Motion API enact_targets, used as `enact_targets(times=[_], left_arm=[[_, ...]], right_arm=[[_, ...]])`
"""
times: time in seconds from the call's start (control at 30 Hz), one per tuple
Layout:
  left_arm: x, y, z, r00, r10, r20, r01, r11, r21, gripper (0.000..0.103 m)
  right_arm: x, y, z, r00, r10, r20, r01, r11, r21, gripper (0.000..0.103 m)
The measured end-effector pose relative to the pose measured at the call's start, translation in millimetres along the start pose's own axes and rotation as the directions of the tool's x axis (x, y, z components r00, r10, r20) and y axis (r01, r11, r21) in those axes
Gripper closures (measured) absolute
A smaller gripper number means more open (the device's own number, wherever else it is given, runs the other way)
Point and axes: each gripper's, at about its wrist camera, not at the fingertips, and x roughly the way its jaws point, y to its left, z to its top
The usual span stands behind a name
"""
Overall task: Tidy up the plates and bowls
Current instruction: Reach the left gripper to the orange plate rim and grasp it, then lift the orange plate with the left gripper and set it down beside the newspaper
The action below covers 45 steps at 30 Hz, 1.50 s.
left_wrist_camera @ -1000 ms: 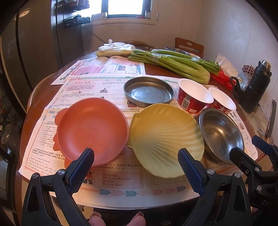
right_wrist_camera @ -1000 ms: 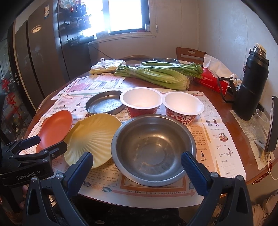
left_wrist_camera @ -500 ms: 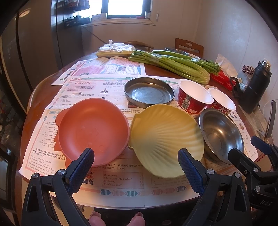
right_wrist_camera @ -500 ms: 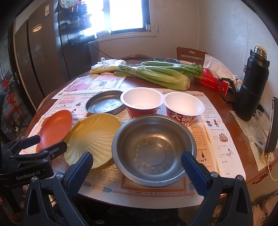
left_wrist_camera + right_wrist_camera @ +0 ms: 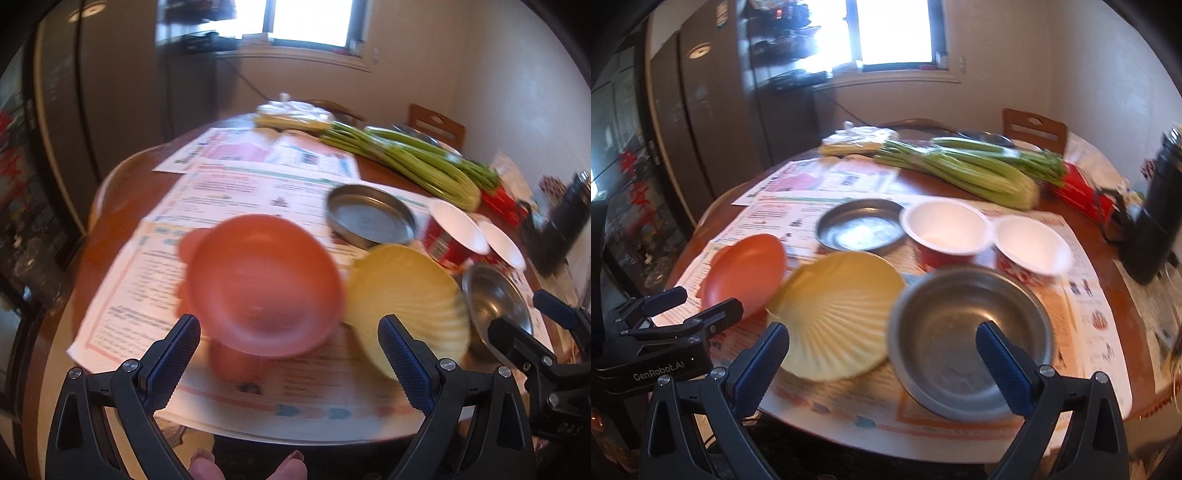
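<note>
- Small kitchen-dining room, cream walls (image 5: 1108, 74), pretty plain.
- One window (image 5: 894, 31) on the far wall, blown out with daylight, and it's the main light I can see. There's a pale sill (image 5: 886, 79) under it with some small stuff lined up, too blurry to make out.
- Tall dark fridge or cabinet (image 5: 698, 122) along the left side, glossy doors picking up reflections.
- Dark shelving (image 5: 783, 40) next to the window, cluttered.
- Round wooden table (image 5: 110, 221) fills the middle, brown and shiny.
- Wooden chair (image 5: 1034, 127) at the far side with a cut-out handle in the backrest, and another chair back (image 5: 916, 123) behind the table.
</note>
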Motion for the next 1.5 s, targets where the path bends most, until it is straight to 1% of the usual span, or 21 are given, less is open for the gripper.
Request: enact_targets(times=[0.03,0.17,0.23,0.3,0.37,0.47,0.57,0.67,0.73,0.77,0.87,0.9,0.97,1.03,1.13,1.2,1.27,1.33,1.4,1.47,1.5], left_arm=[[0.1,6.5,0.9,1.000,0.012,0.003,-0.012,1.000,-0.016,0.006],[3.8,36.5,3.6,0.999,0.053,0.002,-0.053,0.995,-0.088,0.006],[8.7,52.3,4.4,0.998,0.063,-0.014,-0.064,0.990,-0.128,0.006],[14.1,66.2,4.7,0.996,0.077,-0.033,-0.081,0.984,-0.157,0.006],[20.3,81.2,4.7,0.995,0.081,-0.056,-0.090,0.977,-0.191,0.006],[27.8,93.5,3.9,0.994,0.057,-0.088,-0.076,0.971,-0.229,0.006],[35.8,98.6,3.7,0.993,0.029,-0.115,-0.057,0.967,-0.249,0.006],[44.0,98.4,5.3,0.991,0.018,-0.131,-0.051,0.967,-0.251,0.006],[51.0,96.2,7.3,0.989,0.015,-0.146,-0.051,0.968,-0.248,0.006],[53.6,94.8,8.1,0.989,0.012,-0.150,-0.049,0.968,-0.245,0.006],[60.9,89.9,10.1,0.986,0.019,-0.167,-0.057,0.972,-0.228,0.006],[62.6,88.7,10.6,0.985,0.022,-0.169,-0.060,0.973,-0.224,0.006],[65.6,87.0,12.2,0.984,0.034,-0.173,-0.071,0.974,-0.215,0.006],[67.2,86.1,13.8,0.984,0.038,-0.173,-0.075,0.975,-0.211,0.008],[70.6,85.1,16.0,0.983,0.046,-0.179,-0.084,0.974,-0.209,0.021],[73.3,84.5,17.0,0.981,0.036,-0.189,-0.076,0.975,-0.207,0.040],[75.4,83.1,17.8,0.980,0.032,-0.197,-0.073,0.976,-0.204,0.044],[76.2,81.6,19.0,0.980,0.024,-0.196,-0.064,0.978,-0.201,0.052],[78.4,80.9,20.3,0.979,0.000,-0.202,-0.043,0.977,-0.208,0.067],[80.6,79.6,21.0,0.978,-0.015,-0.208,-0.029,0.978,-0.207,0.075],[81.2,79.2,21.2,0.978,-0.022,-0.209,-0.023,0.977,-0.210,0.076]], right_arm=[[3.6,4.2,3.7,1.000,-0.005,-0.002,0.005,1.000,-0.014,0.001],[20.0,22.3,20.7,0.999,0.041,-0.023,-0.042,0.998,-0.051,0.001],[26.7,34.6,30.7,0.998,0.065,-0.020,-0.067,0.995,-0.075,0.001],[36.9,49.8,42.8,0.992,0.117,-0.038,-0.120,0.988,-0.095,0.001],[45.3,62.7,50.5,0.990,0.136,-0.040,-0.140,0.982,-0.124,0.001],[62.4,82.7,61.0,0.989,0.145,-0.041,-0.150,0.975,-0.166,0.001],[85.0,98.8,69.7,0.986,0.144,-0.081,-0.157,0.969,-0.193,0.001],[104.2,108.1,72.2,0.990,0.100,-0.101,-0.120,0.968,-0.219,0.003],[115.0,112.3,70.7,0.990,0.078,-0.120,-0.105,0.964,-0.242,0.010],[122.3,114.3,70.4,0.987,0.083,-0.140,-0.117,0.962,-0.247,0.011],[139.1,114.0,68.5,0.973,0.118,-0.199,-0.161,0.963,-0.215,0.020],[143.4,113.6,67.9,0.971,0.123,-0.206,-0.166,0.964,-0.206,0.024],[150.9,113.6,66.9,0.970,0.108,-0.217,-0.155,0.965,-0.213,0.028],[154.4,114.1,65.6,0.969,0.110,-0.222,-0.160,0.962,-0.222,0.034],[158.7,114.5,63.8,0.963,0.124,-0.239,-0.179,0.959,-0.220,0.040],[160.7,115.4,62.2,0.961,0.128,-0.245,-0.186,0.955,-0.232,0.044],[161.5,116.7,60.5,0.961,0.128,-0.247,-0.190,0.951,-0.246,0.045],[161.3,118.2,58.8,0.958,0.134,-0.252,-0.199,0.947,-0.252,0.048],[160.9,121.0,57.3,0.956,0.146,-0.255,-0.214,0.941,-0.263,0.050],[160.4,123.2,55.8,0.952,0.157,-0.262,-0.227,0.937,-0.265,0.051],[159.8,124.5,55.1,0.949,0.168,-0.265,-0.239,0.934,-0.265,0.052]])
